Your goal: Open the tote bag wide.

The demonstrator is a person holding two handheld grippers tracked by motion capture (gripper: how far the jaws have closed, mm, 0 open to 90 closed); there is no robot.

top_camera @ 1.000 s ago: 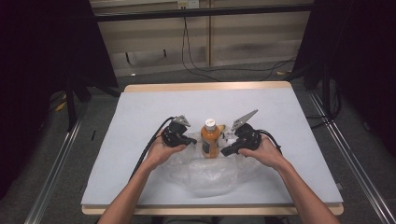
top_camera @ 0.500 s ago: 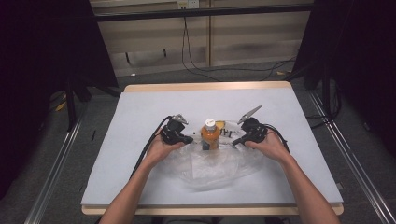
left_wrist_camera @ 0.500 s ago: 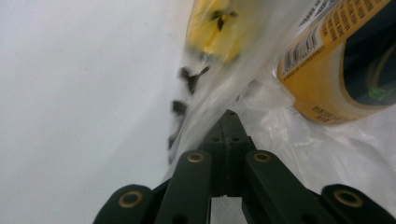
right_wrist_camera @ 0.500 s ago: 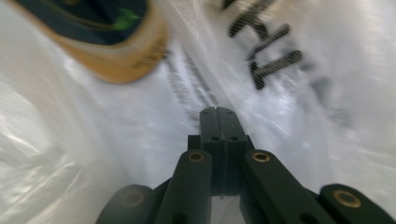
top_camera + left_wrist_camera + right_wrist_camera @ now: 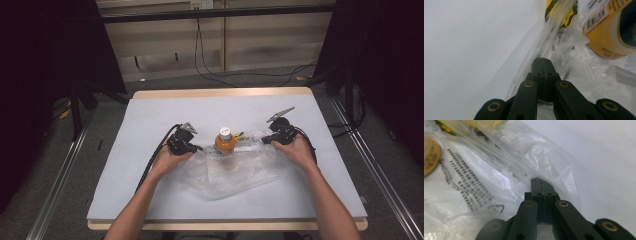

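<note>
Pinching the crinkled clear plastic bag (image 5: 235,170) at mid-table, I am holding my left gripper (image 5: 541,60) and right gripper (image 5: 541,180) closed on its edges, an orange bottle (image 5: 225,142) standing inside.

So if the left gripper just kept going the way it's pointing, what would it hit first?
Probably the orange bottle: the left gripper, shut on the clear plastic bag, points toward it, though depth is hard to judge.
</note>
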